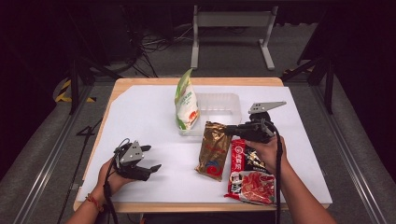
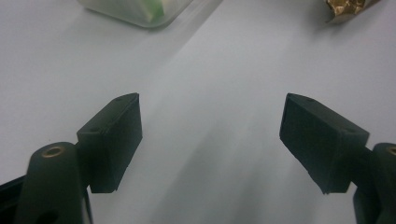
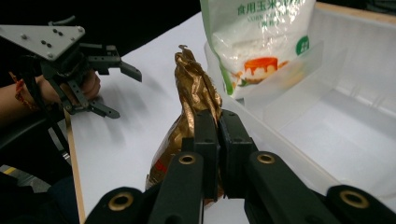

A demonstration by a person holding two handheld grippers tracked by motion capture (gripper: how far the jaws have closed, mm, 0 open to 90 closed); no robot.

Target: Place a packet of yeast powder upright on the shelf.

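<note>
A gold foil bag [image 1: 214, 150] lies on the white table top [image 1: 149, 116], its top end raised. My right gripper [image 1: 229, 129] is shut on that crumpled top edge; in the right gripper view the gold bag [image 3: 191, 84] rises out from between the closed jaws of my right gripper [image 3: 218, 140]. A white and green bag [image 1: 186, 103] stands upright in the left end of a clear plastic bin [image 1: 224, 105]. Down at the front left, my left gripper [image 1: 154, 157] is open over bare table. In its own view my left gripper [image 2: 210, 130] has nothing between its pads.
Two red snack packets [image 1: 250, 175] lie at the front right, under the person's right forearm. The bin's right part [image 3: 336, 107] holds nothing, and the white and green bag [image 3: 257, 42] leans at its near end. A metal frame [image 1: 231, 28] stands on the floor beyond the table.
</note>
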